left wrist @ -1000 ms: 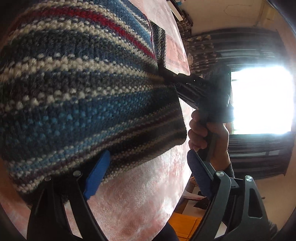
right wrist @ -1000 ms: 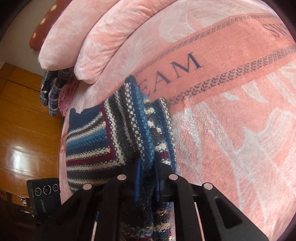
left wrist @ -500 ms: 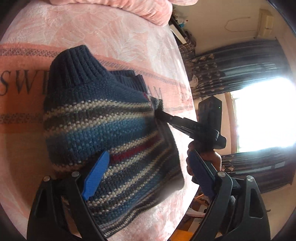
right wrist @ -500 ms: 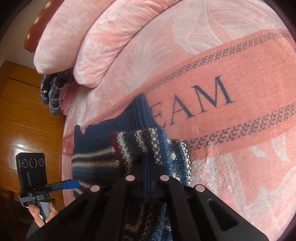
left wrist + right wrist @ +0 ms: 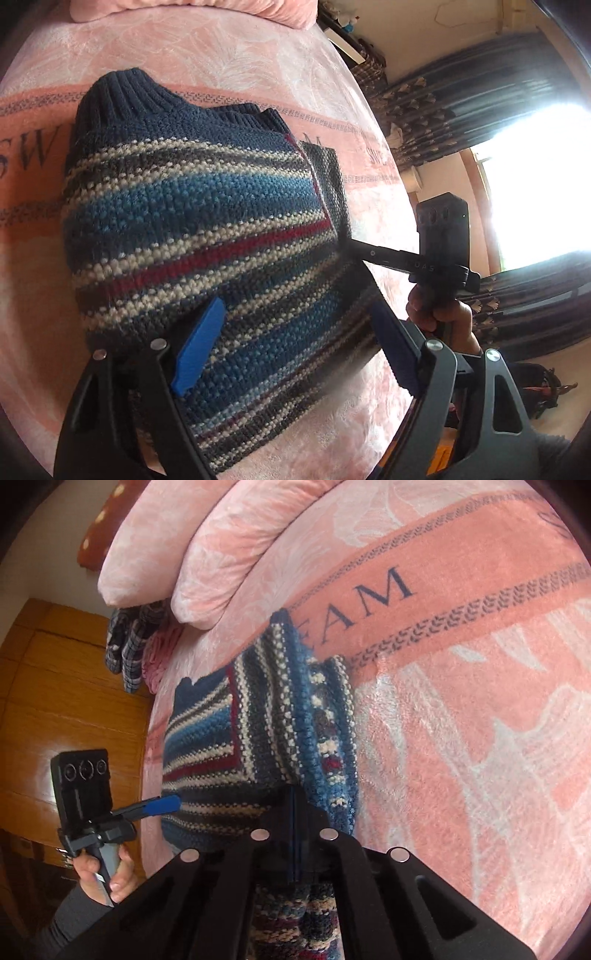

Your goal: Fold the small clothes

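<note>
Right hand-held gripper (image 5: 293, 834) was clamped on the edge of the striped knit sweater (image 5: 207, 236), jaws pressed together with knit bunched between them and more fabric hanging below the fingers in the right wrist view. Left hand-held gripper (image 5: 295, 354) sat wide open, blue pads spread, one pad (image 5: 197, 350) over the lower striped panel; nothing was pinched between them. Sweater lay on the bed, on a pink blanket (image 5: 229, 59) with a lettered band, partly folded: navy ribbed collar (image 5: 122, 96) toward the pillows (image 5: 192, 542), one side panel doubled over the body so its stripes ran crosswise in the right wrist view.

Step in hand, as a judgement: mid-fold, the right side carrying or setting a flap while the left had no grip. Next move probably calls for the right to lay its edge flat and let go, and for the left to close on the hem or the free side, so the next fold lines up without dragging the layers underneath. Thick knit; likely to spring back unless pressed flat.

Pose: the right hand (image 5: 439, 314) gripped its handle beside the bed edge, tool reaching in level to the sweater's side. The left hand (image 5: 107, 871), dark sleeve at the wrist, held its tool upright off the bed edge, fingers pointing at the sweater.
</note>
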A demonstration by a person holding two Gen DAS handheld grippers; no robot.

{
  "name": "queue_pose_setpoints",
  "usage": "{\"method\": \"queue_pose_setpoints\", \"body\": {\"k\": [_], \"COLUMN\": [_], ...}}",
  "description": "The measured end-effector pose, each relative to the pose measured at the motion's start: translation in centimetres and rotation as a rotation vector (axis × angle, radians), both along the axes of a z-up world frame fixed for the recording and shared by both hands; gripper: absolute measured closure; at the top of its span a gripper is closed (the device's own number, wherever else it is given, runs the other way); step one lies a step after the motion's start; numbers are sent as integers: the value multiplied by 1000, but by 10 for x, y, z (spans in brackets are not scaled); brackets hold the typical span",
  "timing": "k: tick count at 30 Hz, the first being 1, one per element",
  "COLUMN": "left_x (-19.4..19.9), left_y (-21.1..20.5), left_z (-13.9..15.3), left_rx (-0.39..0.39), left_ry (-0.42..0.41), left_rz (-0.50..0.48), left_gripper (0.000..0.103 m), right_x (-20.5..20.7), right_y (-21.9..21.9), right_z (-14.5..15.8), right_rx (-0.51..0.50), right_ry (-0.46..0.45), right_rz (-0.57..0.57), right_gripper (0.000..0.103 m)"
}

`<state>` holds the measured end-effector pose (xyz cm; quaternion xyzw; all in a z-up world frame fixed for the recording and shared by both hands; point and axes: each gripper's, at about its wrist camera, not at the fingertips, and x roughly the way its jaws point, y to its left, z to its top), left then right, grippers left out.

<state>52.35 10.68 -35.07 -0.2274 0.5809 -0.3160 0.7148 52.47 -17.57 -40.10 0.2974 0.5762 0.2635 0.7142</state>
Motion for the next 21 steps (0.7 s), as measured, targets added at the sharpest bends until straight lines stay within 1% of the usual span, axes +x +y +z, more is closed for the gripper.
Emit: {"method": "queue_pose_setpoints", "body": {"k": [1,2,3,4,5,6,8,10,11,13,14,16,18,21], "left_x": [-1,-3,-10,-15,-21,-28,-43,-56,-60,-64,-66,-69,-70,-66], "left_y": [1,7,19,31,42,52,74,96,103,113,115,116,117,115], "left_z": [8,17,27,36,42,44,36,14,1,-28,-39,-56,-70,-82], "left_rx": [-15,-63,-123,-170,-191,-190,-195,-190,-174,-142,-148,-203,-257,-320], "left_ry": [2,2,-12,-40,-66,-76,-60,-13,8,65,85,117,143,154], "left_rz": [14,29,45,67,88,106,145,172,188,188,186,178,177,179], "left_gripper": [19,18,13,11,10,10,10,10,10,10,10,10,10,10], "right_x": [-1,-2,0,4,9,15,30,44,51,61,64,69,74,80], "right_y": [-5,-12,-20,-30,-38,-44,-49,-44,-37,-21,-13,-1,7,17], "right_z": [6,11,12,12,10,7,-1,-8,-12,-22,-28,-36,-37,-40], "right_rx": [30,77,123,164,193,218,276,302,301,266,245,215,231,241], "right_ry": [-5,-6,13,40,67,84,131,152,163,195,216,229,232,234], "right_rz": [-15,-24,-39,-61,-80,-84,-62,-27,4,62,86,128,162,194], "right_gripper": [103,98,85,70,32,19,19,19,19,19,19,20,20,20]}}
